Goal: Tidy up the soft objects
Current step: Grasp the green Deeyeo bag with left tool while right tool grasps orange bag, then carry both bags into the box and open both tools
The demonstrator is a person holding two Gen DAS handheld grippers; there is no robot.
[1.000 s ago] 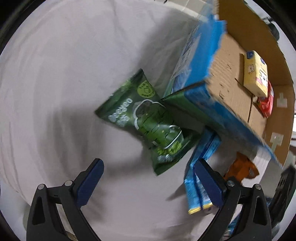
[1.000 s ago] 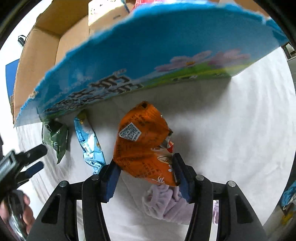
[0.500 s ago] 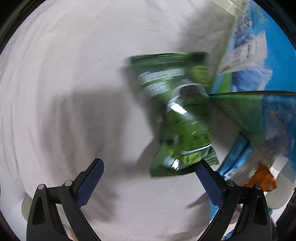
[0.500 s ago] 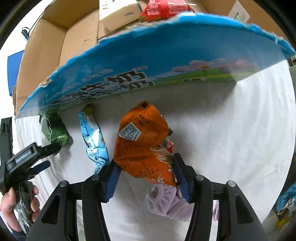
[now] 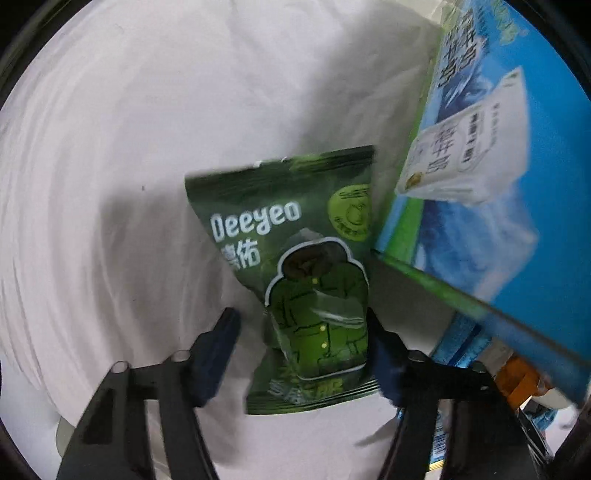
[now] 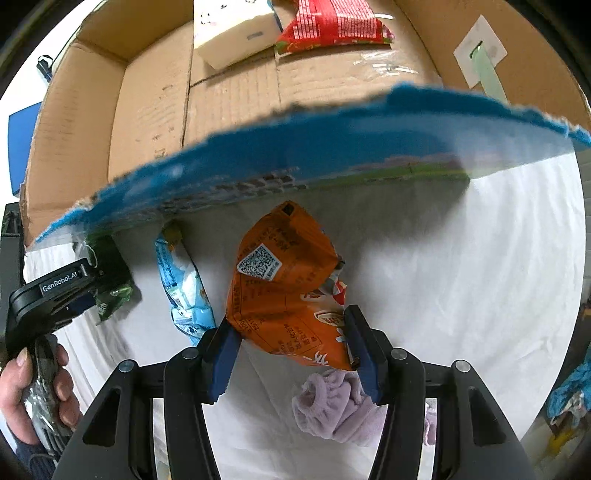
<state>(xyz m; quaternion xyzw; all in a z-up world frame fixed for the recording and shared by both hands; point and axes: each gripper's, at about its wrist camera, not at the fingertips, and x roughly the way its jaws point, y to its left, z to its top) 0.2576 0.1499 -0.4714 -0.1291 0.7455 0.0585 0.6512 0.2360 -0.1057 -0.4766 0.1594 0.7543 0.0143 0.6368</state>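
A green Deeyeo snack packet (image 5: 306, 280) lies on the white cloth beside the blue-sided cardboard box (image 5: 509, 192). My left gripper (image 5: 306, 354) has narrowed around the packet's lower half; its right pad touches the packet, its left pad stands slightly apart. My right gripper (image 6: 291, 350) is shut on an orange snack packet (image 6: 284, 295) and holds it above the cloth in front of the box wall (image 6: 295, 162). The left gripper (image 6: 70, 295) and the green packet (image 6: 110, 299) also show at the left of the right wrist view.
Inside the box (image 6: 229, 96) lie a pale yellow pack (image 6: 236, 33) and a red packet (image 6: 332, 22). A light blue packet (image 6: 184, 291) lies by the box. A lilac fuzzy cloth (image 6: 340, 406) sits under my right gripper.
My left gripper has swung onto the green packet and its jaws have narrowed around it. My right gripper has risen with the orange packet, showing more of the box's inside.
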